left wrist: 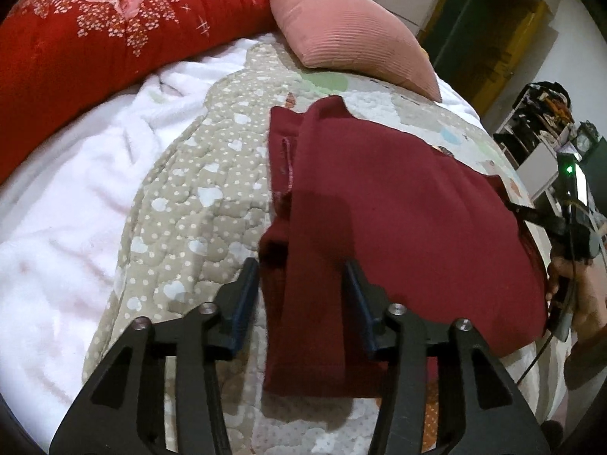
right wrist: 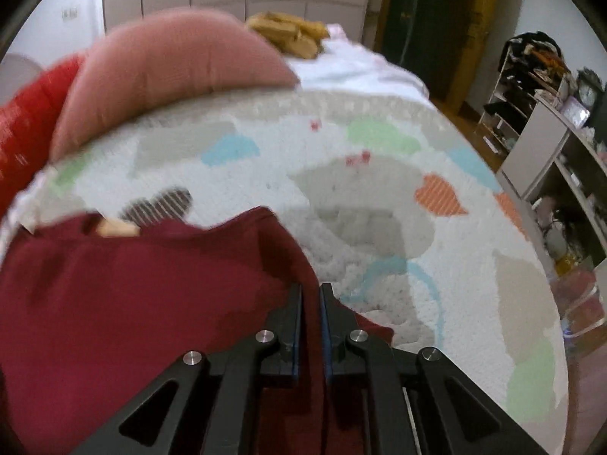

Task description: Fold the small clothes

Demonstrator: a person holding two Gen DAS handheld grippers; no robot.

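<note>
Right gripper [right wrist: 312, 303] pinching cloth [right wrist: 132, 303] edge; left gripper [left wrist: 301, 284] hanging open, straddling folded strip ahead; advise closing low before lifting, keeping edges aligned

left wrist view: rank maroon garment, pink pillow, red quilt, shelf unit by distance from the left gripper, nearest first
1. maroon garment: between the open jaws of the left gripper.
2. pink pillow: ahead, past the garment.
3. red quilt: far left; too close to call against the pillow.
4. shelf unit: off the bed, far right.
</note>
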